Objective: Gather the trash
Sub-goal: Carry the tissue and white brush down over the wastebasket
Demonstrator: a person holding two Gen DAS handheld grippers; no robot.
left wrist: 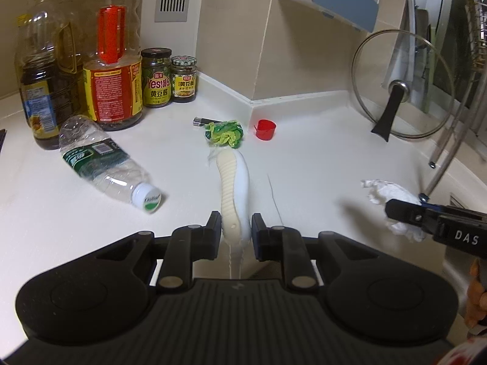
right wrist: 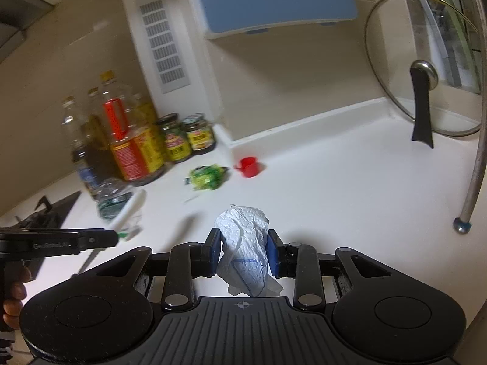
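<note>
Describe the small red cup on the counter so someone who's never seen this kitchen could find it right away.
Start at the inner corner of the white countertop, where the wall base juts out. The small red cup stands just in front of that corner, right of the crumpled green wrapper. It is the only red, open-topped item standing alone there, with a little side handle.

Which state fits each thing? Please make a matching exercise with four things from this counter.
Things:
1. tissue
2. plastic bottle
3. red cup
4. glass lid

States:
a. stands on the counter, near the corner
b. lies on its side
c. held in the right gripper
d. leans upright on its edge

Pairs: 1-c, 2-b, 3-a, 4-d
</note>
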